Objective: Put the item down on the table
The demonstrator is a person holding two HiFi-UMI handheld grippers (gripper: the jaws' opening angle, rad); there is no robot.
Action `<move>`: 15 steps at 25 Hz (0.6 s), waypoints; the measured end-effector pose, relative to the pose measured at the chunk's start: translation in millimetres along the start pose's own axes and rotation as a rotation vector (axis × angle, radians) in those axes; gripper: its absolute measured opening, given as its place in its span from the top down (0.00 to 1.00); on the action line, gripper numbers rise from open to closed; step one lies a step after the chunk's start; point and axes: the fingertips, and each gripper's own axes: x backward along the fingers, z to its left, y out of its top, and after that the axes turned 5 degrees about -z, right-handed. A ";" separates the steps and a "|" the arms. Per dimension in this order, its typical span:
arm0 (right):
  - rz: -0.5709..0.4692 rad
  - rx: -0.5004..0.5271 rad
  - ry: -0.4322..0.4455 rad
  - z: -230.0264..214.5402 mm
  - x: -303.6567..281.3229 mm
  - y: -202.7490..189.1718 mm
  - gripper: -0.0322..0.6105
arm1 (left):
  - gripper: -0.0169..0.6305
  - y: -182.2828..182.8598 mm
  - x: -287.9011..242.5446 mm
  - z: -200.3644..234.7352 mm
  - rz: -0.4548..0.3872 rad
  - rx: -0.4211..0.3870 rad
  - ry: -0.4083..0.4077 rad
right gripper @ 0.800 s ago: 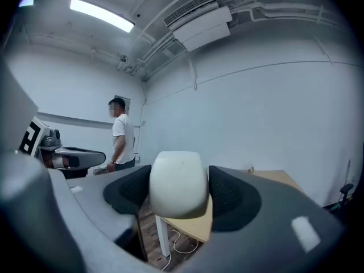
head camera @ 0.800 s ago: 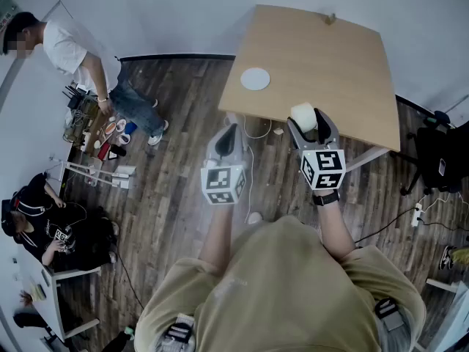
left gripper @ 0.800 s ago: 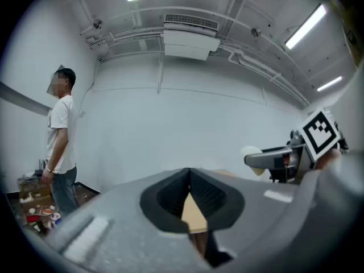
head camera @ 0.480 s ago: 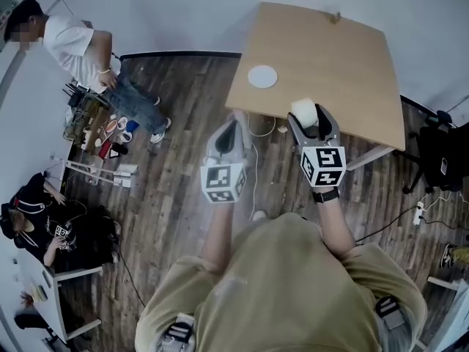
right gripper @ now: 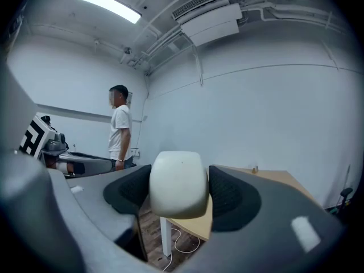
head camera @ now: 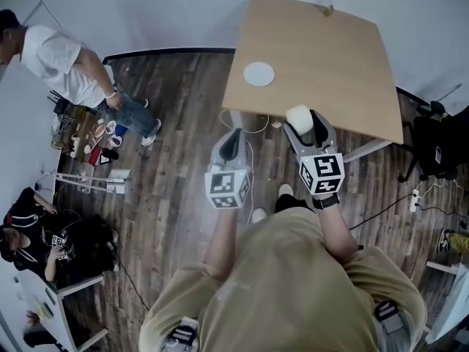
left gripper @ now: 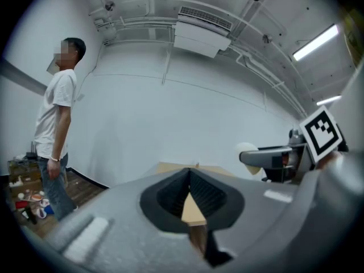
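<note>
A white item is gripped between the right gripper's jaws, near the table's near edge; the left gripper is held closed, empty.

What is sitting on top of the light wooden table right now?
A flat white round disc and a small brown object at the far edge. The right hand-held gripper, shut on a rounded white block, covers part of the near edge of the light wooden table.

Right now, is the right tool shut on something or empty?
Shut on a white rounded item: the right gripper view shows it clamped between the jaws of the right tool, not yet on the wooden table.
</note>
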 end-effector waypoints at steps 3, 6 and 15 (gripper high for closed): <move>0.011 -0.017 -0.007 -10.0 -19.5 -6.2 0.45 | 0.97 -3.5 -18.2 6.1 0.006 0.012 0.003; 0.017 -0.036 -0.012 -23.1 -41.9 -13.4 0.45 | 0.97 -3.4 -39.6 18.5 0.002 0.009 0.023; -0.002 -0.076 0.032 -89.8 -141.0 -16.0 0.45 | 0.97 -3.0 -140.4 30.7 0.023 -0.028 0.048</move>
